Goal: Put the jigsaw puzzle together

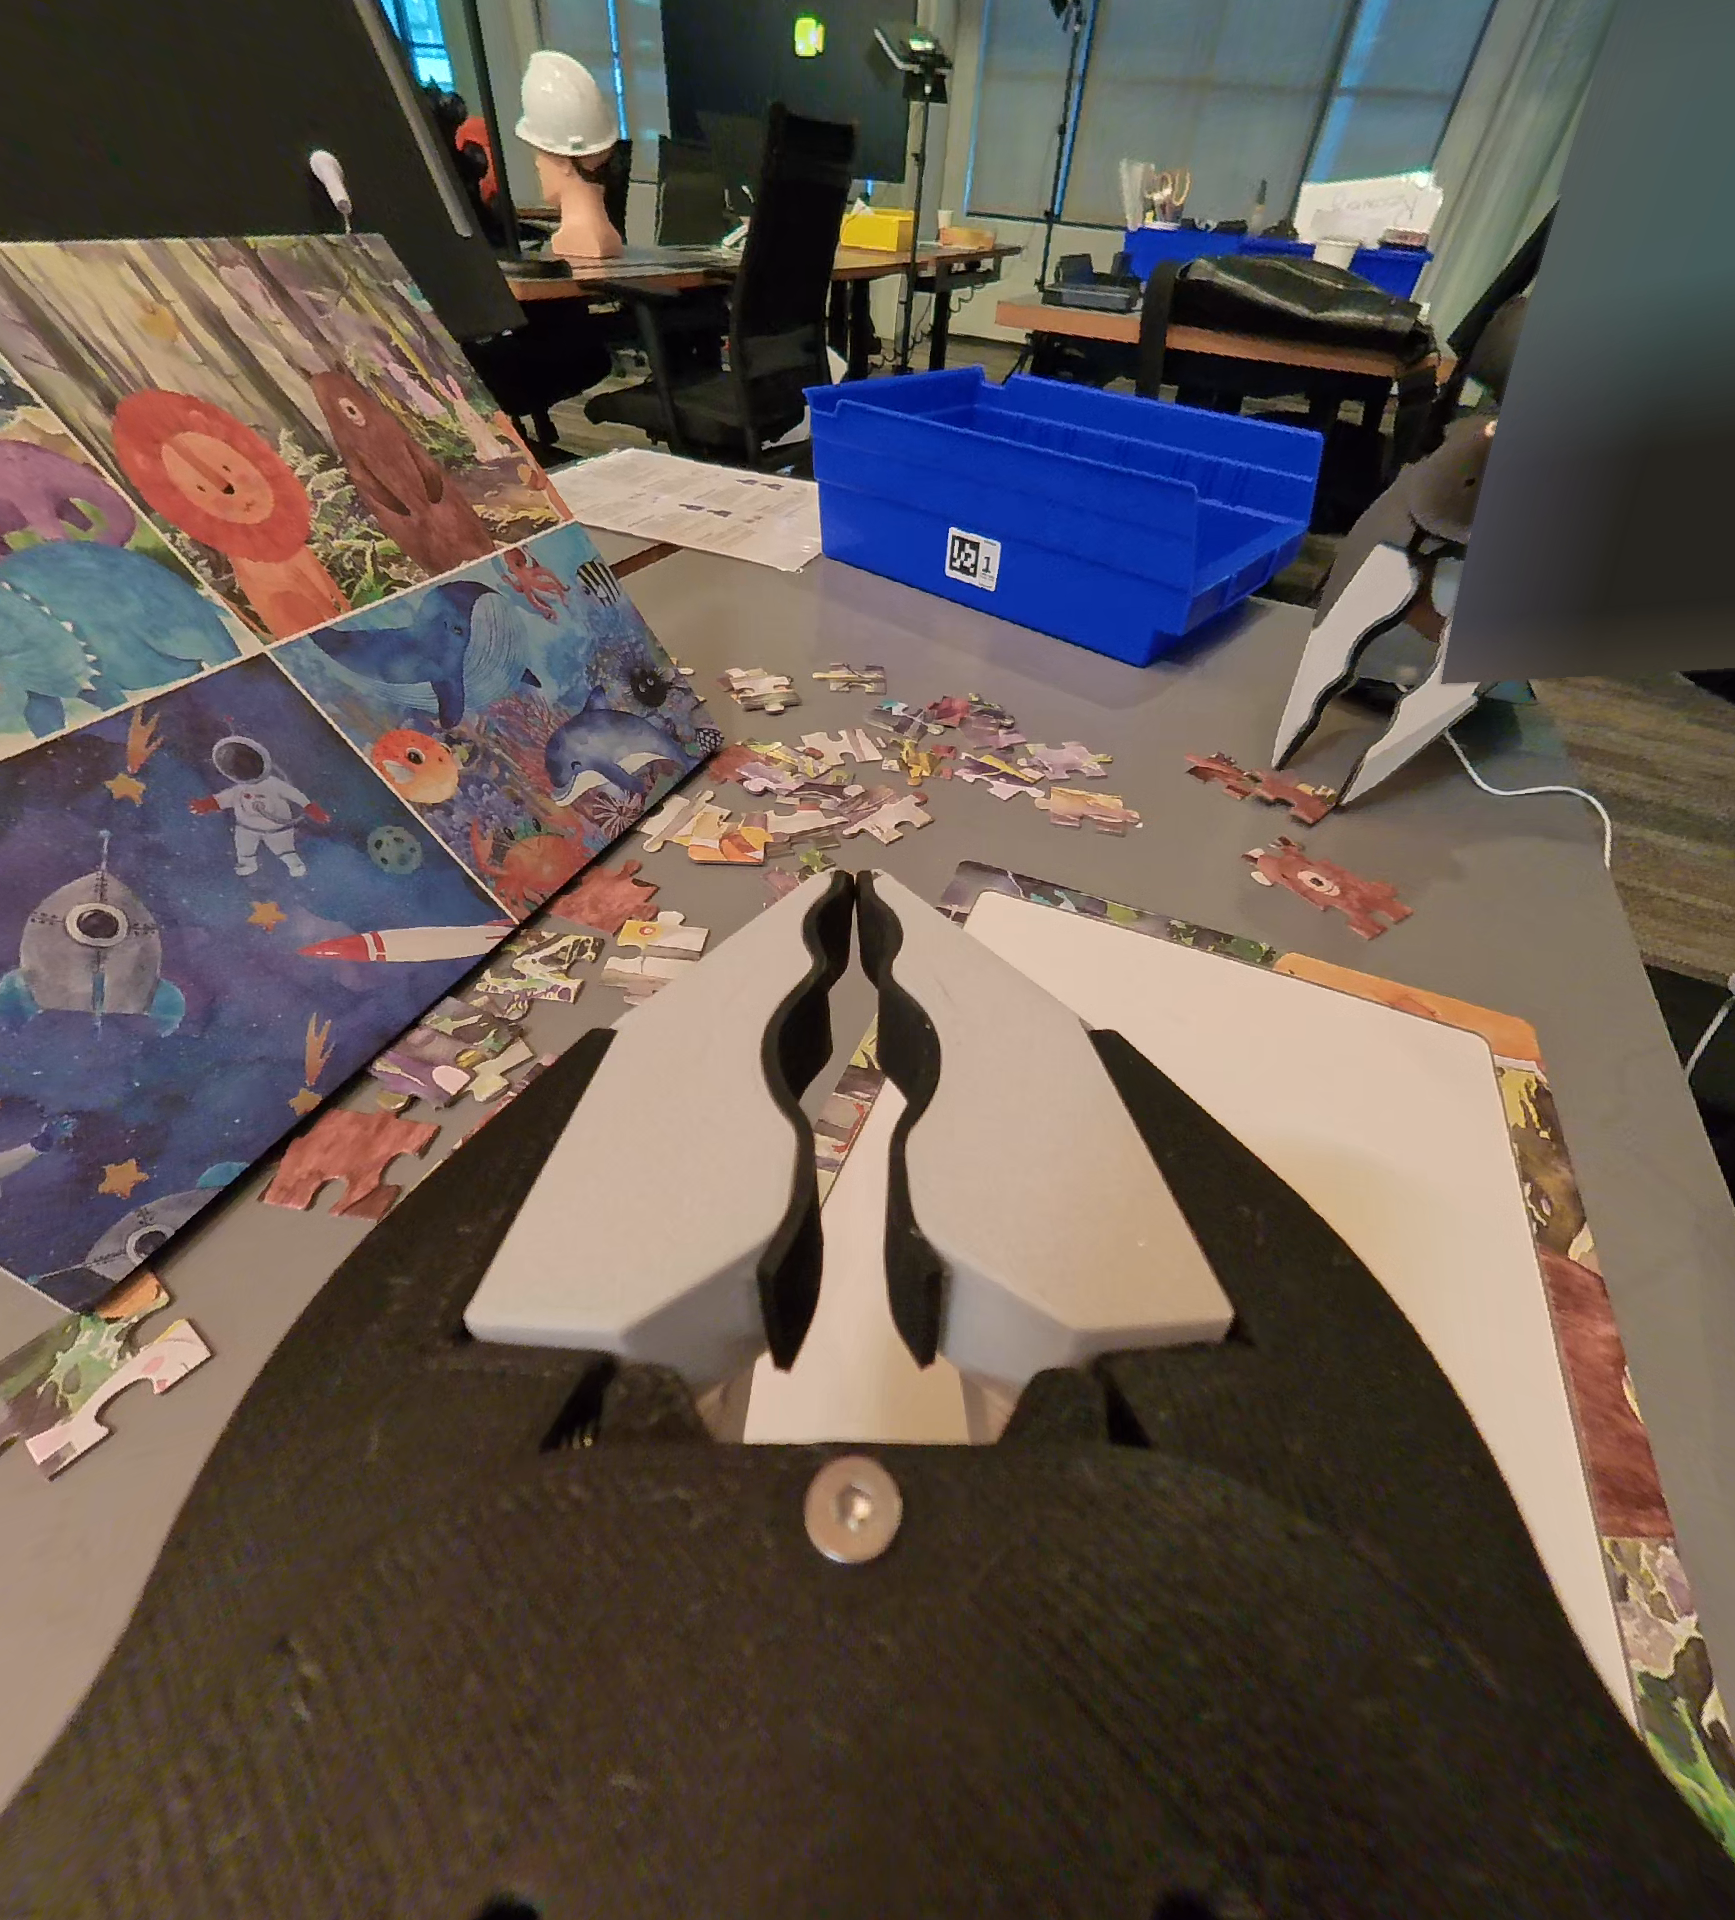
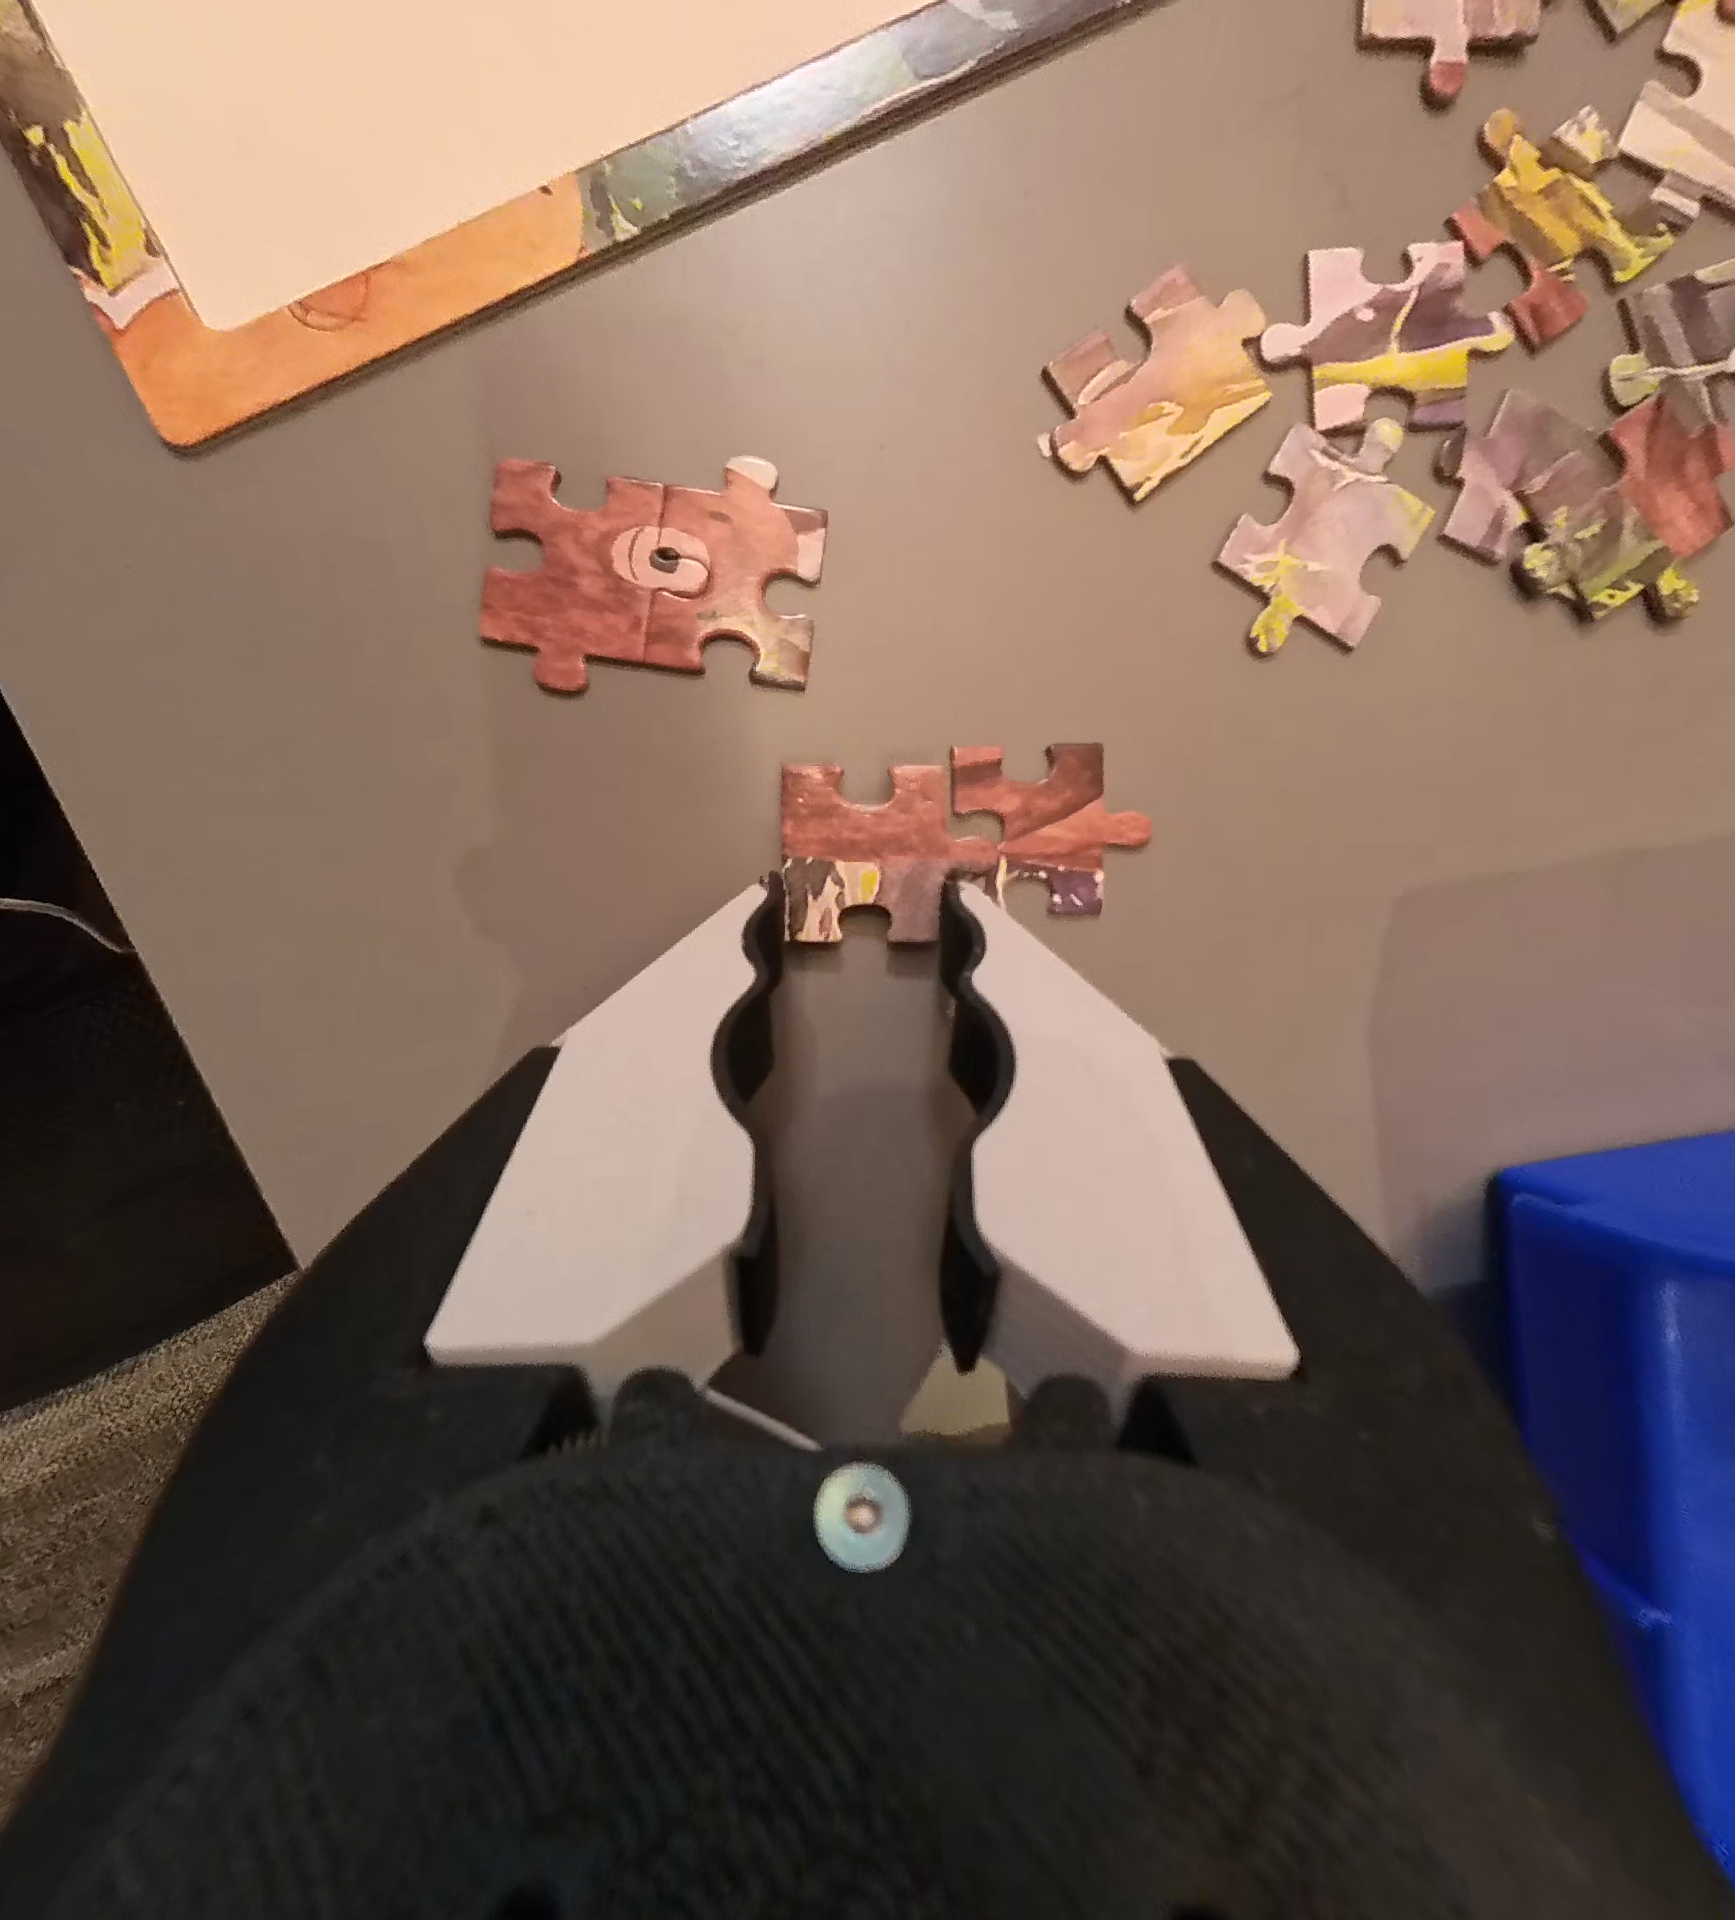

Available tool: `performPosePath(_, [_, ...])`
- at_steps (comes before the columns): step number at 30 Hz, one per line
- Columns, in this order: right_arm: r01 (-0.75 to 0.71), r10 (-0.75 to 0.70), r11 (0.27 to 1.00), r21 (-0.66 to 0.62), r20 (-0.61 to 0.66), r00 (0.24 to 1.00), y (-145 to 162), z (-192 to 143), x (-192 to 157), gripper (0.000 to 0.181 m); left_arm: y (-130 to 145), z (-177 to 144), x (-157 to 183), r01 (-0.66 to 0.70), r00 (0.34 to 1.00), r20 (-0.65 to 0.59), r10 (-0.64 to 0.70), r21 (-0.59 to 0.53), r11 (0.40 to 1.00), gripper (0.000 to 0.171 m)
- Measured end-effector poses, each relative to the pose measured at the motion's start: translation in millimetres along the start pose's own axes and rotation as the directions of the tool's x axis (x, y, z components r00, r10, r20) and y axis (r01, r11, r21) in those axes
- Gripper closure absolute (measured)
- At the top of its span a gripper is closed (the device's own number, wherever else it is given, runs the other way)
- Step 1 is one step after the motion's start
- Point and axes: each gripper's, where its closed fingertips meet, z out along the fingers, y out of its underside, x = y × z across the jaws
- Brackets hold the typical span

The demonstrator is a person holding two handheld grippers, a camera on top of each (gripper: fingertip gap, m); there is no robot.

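The puzzle tray (image 1: 1590, 1403), white inside with a coloured frame, lies on the grey table; its corner also shows in the right wrist view (image 2: 343, 343). My left gripper (image 1: 855, 883) is shut and empty, above the tray's far left corner. My right gripper (image 2: 861, 904) is shut on a brown puzzle piece (image 2: 863, 831) that lies flat on the table, against a second brown piece (image 2: 1039, 831). A joined brown pair with a bear's face (image 2: 650, 571) lies between them and the tray. Several loose pieces (image 2: 1414, 416) are scattered to the right.
A picture board (image 1: 219, 727) with four scenes leans at the left. A blue bin (image 1: 1050, 499) stands at the back of the table and close to my right gripper (image 2: 1673, 1455). More loose pieces (image 1: 904, 758) lie mid-table. The table edge (image 2: 115, 831) is near on the left.
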Motion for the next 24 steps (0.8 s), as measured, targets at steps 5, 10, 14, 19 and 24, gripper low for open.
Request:
performPosePath(5, [-0.057,0.057,0.998,0.001,-0.037,0.998,8,-6,0,0.153,-1,0,0,-0.002,1.0,0.0,0.002,0.002,1.0,0.171])
performPosePath(10, [-0.117,0.118,0.993,0.022,-0.072,0.99,17,-15,3,0.153,0,0,1,-0.002,1.0,-0.004,0.002,0.001,1.0,0.171])
performPosePath(14, [-0.143,0.147,0.988,0.053,-0.077,0.986,14,-19,2,0.153,-1,1,2,-0.004,1.0,-0.004,0.004,0.0,1.0,0.171])
performPosePath(19, [-0.149,0.154,0.986,0.071,-0.066,0.986,6,-16,-3,0.153,-1,0,2,-0.004,1.0,-0.003,0.004,0.003,1.0,0.171])
performPosePath(24, [-0.142,0.147,0.987,0.076,-0.057,0.988,-1,-8,-4,0.153,-1,0,2,-0.006,1.0,-0.003,0.006,0.003,1.0,0.171])
